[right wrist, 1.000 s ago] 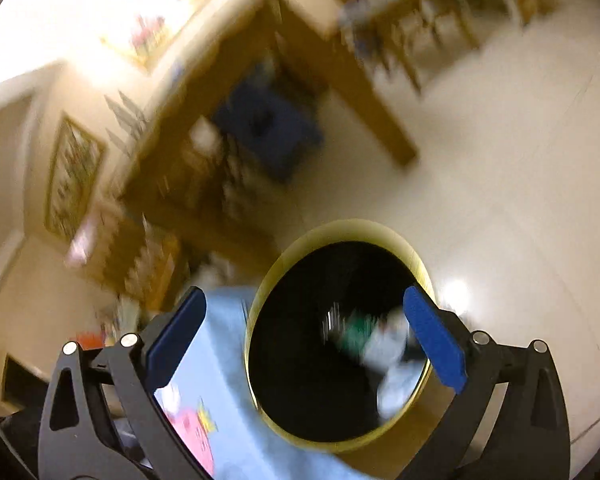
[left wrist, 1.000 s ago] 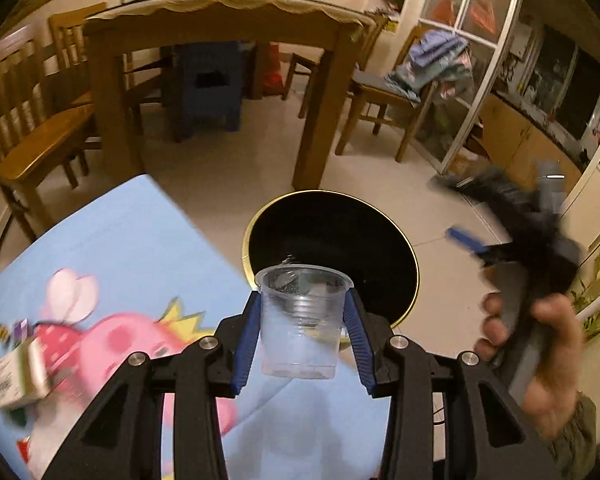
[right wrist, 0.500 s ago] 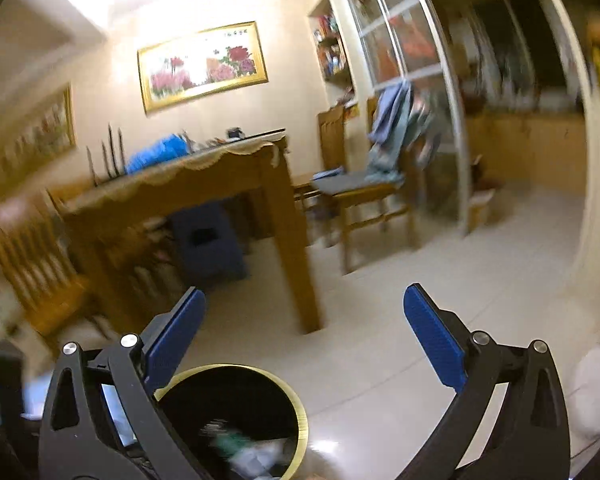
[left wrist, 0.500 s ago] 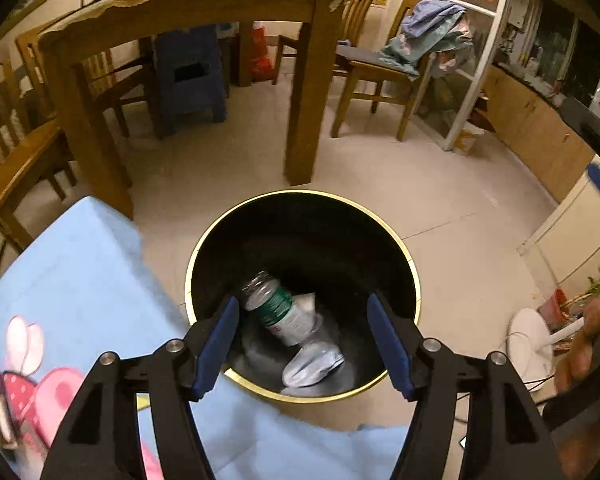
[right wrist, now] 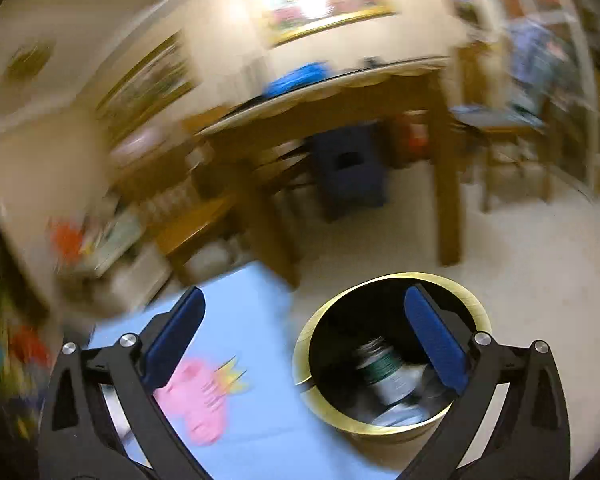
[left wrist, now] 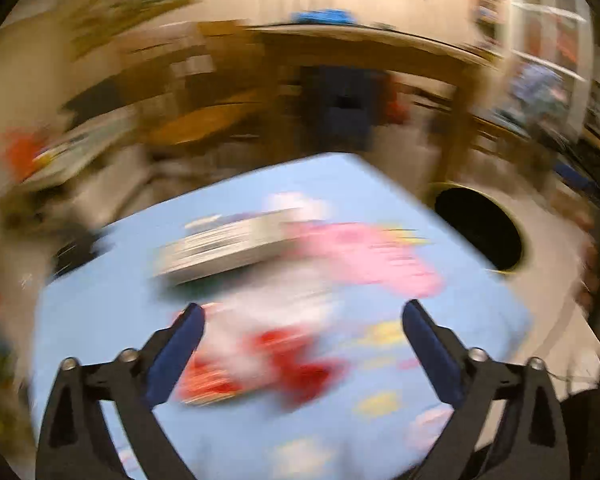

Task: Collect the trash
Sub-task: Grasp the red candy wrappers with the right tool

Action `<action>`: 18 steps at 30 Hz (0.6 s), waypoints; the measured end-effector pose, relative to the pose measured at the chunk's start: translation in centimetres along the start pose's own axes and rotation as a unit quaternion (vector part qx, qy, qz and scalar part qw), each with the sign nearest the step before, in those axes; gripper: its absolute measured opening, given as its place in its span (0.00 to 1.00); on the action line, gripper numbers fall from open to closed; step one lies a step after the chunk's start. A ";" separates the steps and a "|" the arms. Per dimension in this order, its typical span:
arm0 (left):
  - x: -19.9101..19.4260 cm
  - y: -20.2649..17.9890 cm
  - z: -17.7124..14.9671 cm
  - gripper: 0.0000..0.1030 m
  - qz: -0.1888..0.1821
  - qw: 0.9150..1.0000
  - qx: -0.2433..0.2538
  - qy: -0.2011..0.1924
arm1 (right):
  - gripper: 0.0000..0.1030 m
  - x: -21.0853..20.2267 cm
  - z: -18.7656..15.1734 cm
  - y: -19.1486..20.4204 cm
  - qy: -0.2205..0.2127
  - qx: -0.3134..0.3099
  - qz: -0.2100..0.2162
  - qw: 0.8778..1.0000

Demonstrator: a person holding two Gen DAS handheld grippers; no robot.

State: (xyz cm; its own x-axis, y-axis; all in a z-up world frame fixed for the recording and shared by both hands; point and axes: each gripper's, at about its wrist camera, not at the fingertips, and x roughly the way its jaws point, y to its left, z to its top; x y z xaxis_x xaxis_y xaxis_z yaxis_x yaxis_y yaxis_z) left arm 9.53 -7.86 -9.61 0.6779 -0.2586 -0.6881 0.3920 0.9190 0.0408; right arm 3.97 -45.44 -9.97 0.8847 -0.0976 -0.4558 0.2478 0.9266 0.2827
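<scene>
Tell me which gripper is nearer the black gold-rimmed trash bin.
Right. The right gripper hangs open beside and above the black gold-rimmed trash bin; the left gripper, also open, is over the blue cartoon-print tablecloth, the bin further off.

Tablecloth (left wrist: 148, 312) is light blue with a pink cartoon figure, red and yellow patches; pretty smeared in the left view; bin (right wrist: 384, 280) just beside the cloth's edge is black inside with a gold rim; bottle (right wrist: 384, 372) inside it has a green label; behind the bin, brown wooden table (right wrist: 448, 184) with a dark blue stool (right wrist: 348, 168) under it; gripper pads are blue on black arms.
</scene>
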 end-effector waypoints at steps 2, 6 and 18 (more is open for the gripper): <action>-1.1 4.5 -1.3 0.94 0.066 0.998 -0.014 -0.008 | 0.96 1.8 -1.9 5.8 0.076 -0.082 0.035 0.993; -2.2 10.5 -3.4 0.94 0.141 0.989 -0.040 -0.006 | 0.95 2.1 -7.3 16.1 0.142 -0.242 0.092 0.955; -3.0 13.4 -6.8 0.94 0.088 0.993 -0.082 -0.019 | 0.37 3.3 -14.4 25.4 0.251 -0.297 0.162 0.907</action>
State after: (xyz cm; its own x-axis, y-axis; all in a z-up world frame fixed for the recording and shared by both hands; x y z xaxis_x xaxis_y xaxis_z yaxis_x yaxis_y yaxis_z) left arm 8.52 7.30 -11.95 0.7510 -0.0976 -0.6531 0.1611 0.9862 0.0379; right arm 7.53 -16.94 -16.46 0.5455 0.2540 -0.7987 -0.3813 0.9238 0.0333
